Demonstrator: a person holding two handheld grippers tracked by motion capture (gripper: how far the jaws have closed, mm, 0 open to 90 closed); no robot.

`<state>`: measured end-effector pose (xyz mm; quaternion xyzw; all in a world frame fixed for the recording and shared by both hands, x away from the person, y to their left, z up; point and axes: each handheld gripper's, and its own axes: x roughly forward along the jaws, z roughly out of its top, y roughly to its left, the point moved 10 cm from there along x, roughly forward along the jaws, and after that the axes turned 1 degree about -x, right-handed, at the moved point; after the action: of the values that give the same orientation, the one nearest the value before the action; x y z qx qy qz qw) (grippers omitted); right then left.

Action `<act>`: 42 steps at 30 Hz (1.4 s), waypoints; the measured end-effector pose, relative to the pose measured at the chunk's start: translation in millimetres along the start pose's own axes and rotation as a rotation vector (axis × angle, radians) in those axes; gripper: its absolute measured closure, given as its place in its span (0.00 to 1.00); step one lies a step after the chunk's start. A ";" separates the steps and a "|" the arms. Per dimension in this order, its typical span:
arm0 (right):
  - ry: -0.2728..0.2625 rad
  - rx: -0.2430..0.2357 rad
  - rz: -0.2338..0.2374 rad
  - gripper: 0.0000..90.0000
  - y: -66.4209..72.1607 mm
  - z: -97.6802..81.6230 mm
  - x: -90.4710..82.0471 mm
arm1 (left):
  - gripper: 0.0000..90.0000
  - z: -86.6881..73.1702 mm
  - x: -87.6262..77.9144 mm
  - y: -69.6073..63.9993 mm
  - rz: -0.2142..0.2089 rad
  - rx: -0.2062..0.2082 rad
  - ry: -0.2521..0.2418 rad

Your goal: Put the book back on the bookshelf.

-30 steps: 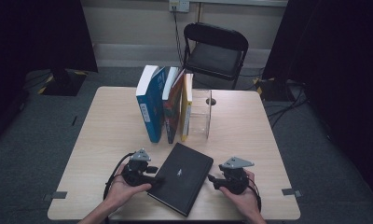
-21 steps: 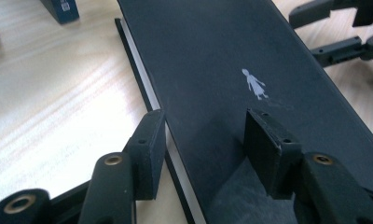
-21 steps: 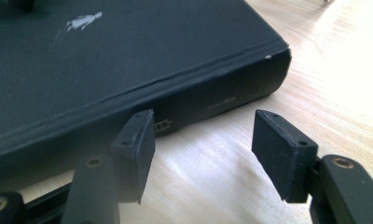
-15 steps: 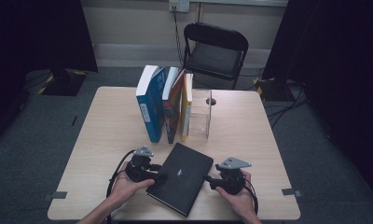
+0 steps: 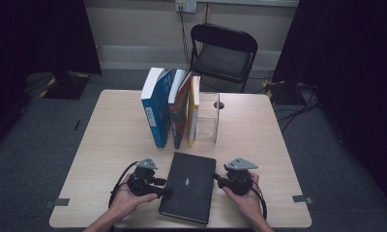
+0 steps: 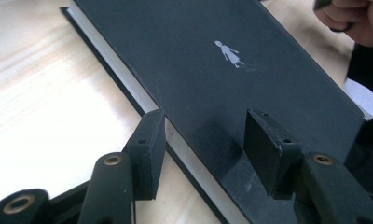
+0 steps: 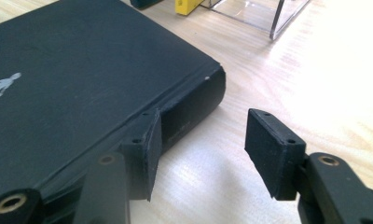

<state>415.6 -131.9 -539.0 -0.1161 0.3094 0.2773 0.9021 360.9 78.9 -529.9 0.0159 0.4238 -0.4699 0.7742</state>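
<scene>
No legible text; only a small white figure emblem on the black book (image 6: 212,60).

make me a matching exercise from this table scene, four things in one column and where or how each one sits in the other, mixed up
Things:
1. black book
2. blue book
3. clear acrylic stand
4. folding chair

Places or states:
A. upright at the left end of the row of standing books
B. on the floor beyond the far edge of the table
C. lying flat between the left gripper and the right gripper
D. right of the yellow book, at the right end of the row

Pairs: 1-C, 2-A, 3-D, 4-B
</scene>
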 end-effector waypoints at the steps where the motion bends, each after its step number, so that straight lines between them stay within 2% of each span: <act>1: -0.001 -0.001 -0.005 0.52 -0.5 0.9 0.9 | 0.55 -0.4 0.2 -0.6 -0.005 -0.001 -0.004; 5: -0.007 -0.002 -0.017 0.53 -2.0 4.0 5.1 | 0.56 -4.4 -2.5 -3.3 -0.042 0.000 0.010; 8: -0.013 0.004 -0.025 0.55 -2.7 5.1 8.7 | 0.53 -2.8 -2.8 -3.8 -0.067 -0.030 -0.013; 11: -0.009 0.010 -0.019 0.54 -3.1 3.4 8.5 | 0.51 5.9 -0.3 0.7 -0.044 -0.049 -0.051; 13: -0.004 0.016 -0.014 0.54 -2.7 1.7 8.0 | 0.48 8.6 4.6 6.1 -0.014 -0.060 -0.053; 16: 0.001 0.008 -0.005 0.53 -0.6 -0.8 5.7 | 0.46 13.3 8.6 11.8 0.002 -0.086 -0.064; 19: 0.011 0.005 0.004 0.51 1.1 -4.1 3.2 | 0.46 21.4 12.4 18.3 0.021 -0.139 -0.095; 21: 0.022 0.002 0.011 0.49 1.6 -6.5 1.7 | 0.47 24.3 15.7 23.1 0.038 -0.142 -0.090; 23: 0.041 -0.009 0.017 0.47 2.8 -9.6 -0.5 | 0.48 29.5 19.4 26.0 0.030 -0.178 -0.094; 26: 0.053 -0.022 0.029 0.44 5.9 -12.9 -4.4 | 0.48 34.7 26.3 30.5 0.055 -0.209 -0.111; 28: 0.049 -0.023 0.034 0.44 7.6 -15.6 -6.3 | 0.47 35.8 29.9 33.0 0.044 -0.250 -0.130; 30: 0.040 -0.011 0.036 0.44 8.1 -16.9 -6.5 | 0.48 36.9 29.9 34.8 0.038 -0.274 -0.139; 32: 0.038 -0.003 0.042 0.42 7.3 -16.9 -6.1 | 0.49 36.5 29.7 35.1 0.037 -0.268 -0.142; 40: 0.032 -0.009 0.037 0.42 7.1 -17.0 -6.1 | 0.48 36.0 30.7 35.4 0.017 -0.288 -0.155; 42: 0.032 -0.010 0.036 0.41 6.9 -16.9 -6.1 | 0.48 35.6 29.9 35.5 0.002 -0.314 -0.165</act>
<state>399.3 -135.3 -548.7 -0.1197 0.3244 0.2931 0.8914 416.0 62.2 -540.4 -0.1434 0.4271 -0.3970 0.7997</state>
